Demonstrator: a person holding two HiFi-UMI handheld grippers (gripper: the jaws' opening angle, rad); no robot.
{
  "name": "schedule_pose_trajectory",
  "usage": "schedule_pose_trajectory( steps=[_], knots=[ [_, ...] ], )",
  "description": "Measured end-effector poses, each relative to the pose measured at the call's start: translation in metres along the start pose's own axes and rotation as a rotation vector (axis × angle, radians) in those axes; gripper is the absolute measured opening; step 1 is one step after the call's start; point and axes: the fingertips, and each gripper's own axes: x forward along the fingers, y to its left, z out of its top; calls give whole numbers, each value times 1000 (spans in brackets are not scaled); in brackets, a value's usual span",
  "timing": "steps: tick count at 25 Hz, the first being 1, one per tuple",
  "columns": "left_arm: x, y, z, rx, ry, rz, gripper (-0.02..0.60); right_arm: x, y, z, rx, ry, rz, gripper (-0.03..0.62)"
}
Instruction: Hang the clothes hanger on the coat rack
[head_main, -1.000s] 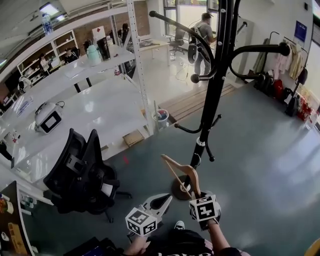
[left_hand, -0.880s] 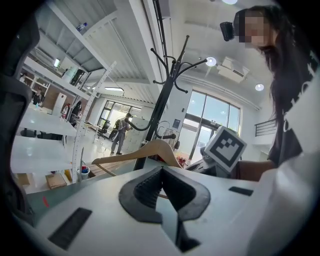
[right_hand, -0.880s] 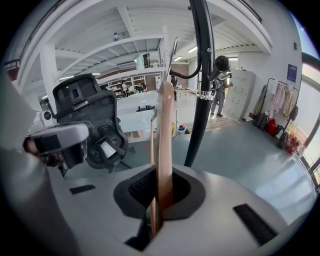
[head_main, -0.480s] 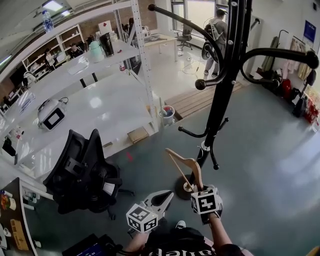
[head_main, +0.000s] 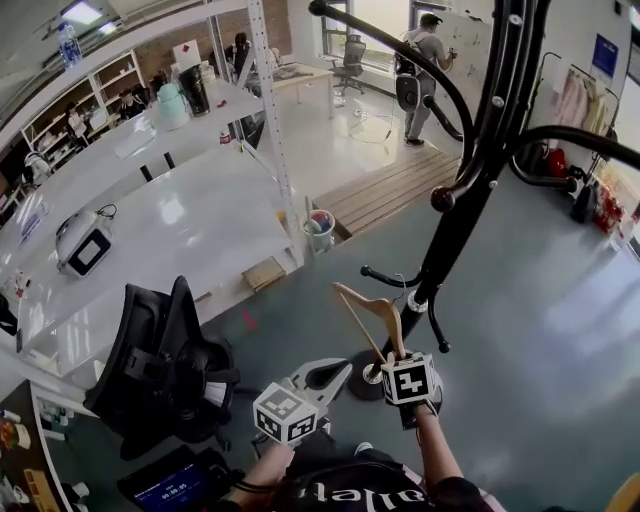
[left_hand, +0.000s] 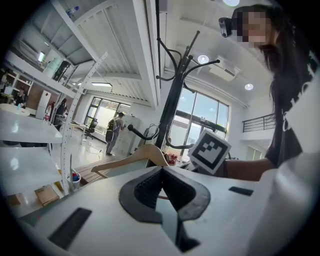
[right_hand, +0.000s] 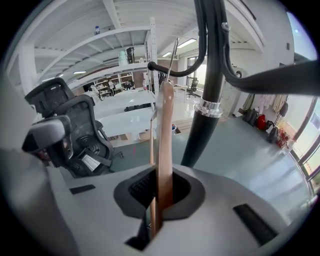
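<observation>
- The right gripper (head_main: 398, 358) is clamped on a light brown wooden clothes hanger (head_main: 372, 312). In the right gripper view its jaws (right_hand: 161, 192) press on both faces of the wood, which stands edge-on between the dark pads.
- The hanger is held by its lower end and rises up and away from the gripper. Its thin metal hook (right_hand: 172, 55) is at the top.
- The left gripper (head_main: 335, 372) has its jaws pressed together with nothing between them, as the left gripper view (left_hand: 160, 187) shows. It is low down, just left of the right gripper, with its tip pointing toward the hanger.
- The hanger is in the air, just left of the pole of the tall black metal coat rack (head_main: 470, 190). No view shows it on any of the rack's arms.
- The rack's long curved arms with ball tips spread out high above the hanger. A short low hook (head_main: 385, 275) sticks out of the pole near the hanger's upper part.
- A black mesh office chair (head_main: 165, 360) stands on the grey floor to the left, well apart from the rack.
- Behind the chair is a white metal shelving unit (head_main: 275, 140) with glossy white shelves.
- A small bin (head_main: 320, 232) and a flat cardboard box (head_main: 265, 273) sit at the foot of the shelving post.
- A person (head_main: 415, 70) stands far off in the background.
</observation>
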Motion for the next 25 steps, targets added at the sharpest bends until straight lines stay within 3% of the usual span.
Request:
schedule_pose_trajectory(
  steps=[7,12,19,25],
  knots=[
    [13,23,9,2,28,-69,0,48,-8,10,7,65,-23,8],
    [15,36,6,-11,44,-84,0,58,0,-5,86,98,6,8],
    [24,36,4,-14,52,-105,0,58,-1,-3,140,10,32,11],
    [28,22,4,-6,44,-84,0,37,-1,-6,108,-64,30,77]
  ],
)
